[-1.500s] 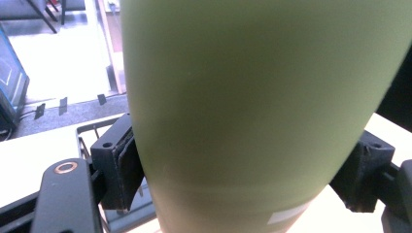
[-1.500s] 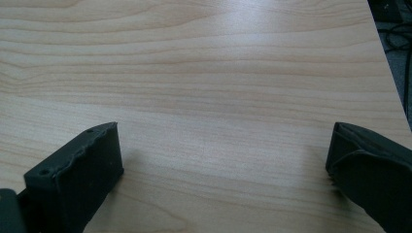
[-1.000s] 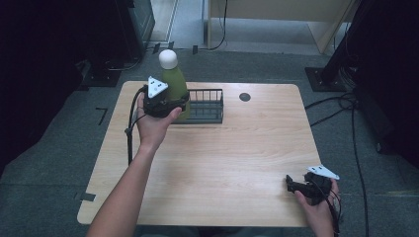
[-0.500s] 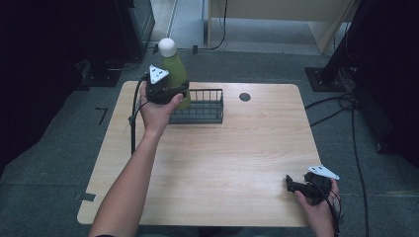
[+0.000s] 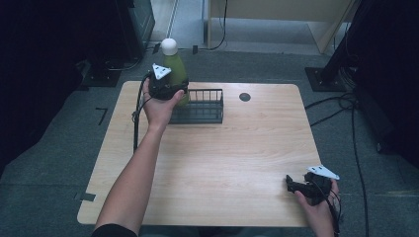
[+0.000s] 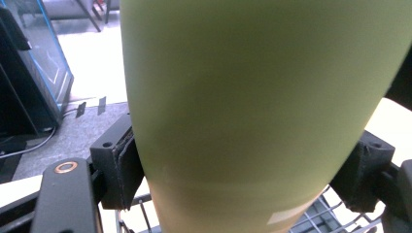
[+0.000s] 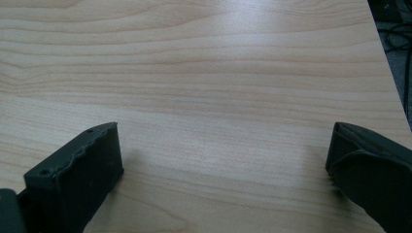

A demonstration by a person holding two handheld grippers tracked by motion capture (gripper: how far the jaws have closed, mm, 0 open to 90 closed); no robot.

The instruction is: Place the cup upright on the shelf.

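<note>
A green bottle (image 5: 175,67) with a white cap (image 5: 169,47) is held upright at the far left of the wooden table (image 5: 237,148). My left gripper (image 5: 170,91) is shut on its body. In the left gripper view the bottle (image 6: 252,97) sits squeezed between both pads (image 6: 127,165). Its base hangs over the left end of a black wire basket (image 5: 203,106), whose wires (image 6: 335,218) appear below it. My right gripper (image 5: 292,185) rests near the table's front right corner. Its jaws stand open over bare wood (image 7: 204,87), the right gripper (image 7: 223,165) holding nothing.
A small dark round hole (image 5: 245,97) lies in the tabletop right of the basket. Cables (image 5: 341,108) trail on the grey floor at the right, and dark equipment (image 5: 133,19) stands beyond the far left corner. The left gripper's cable (image 5: 136,118) hangs over the table.
My left hand has carried the bottle away from me, toward the table's far edge, staying shut on it. The right hand has kept still.
</note>
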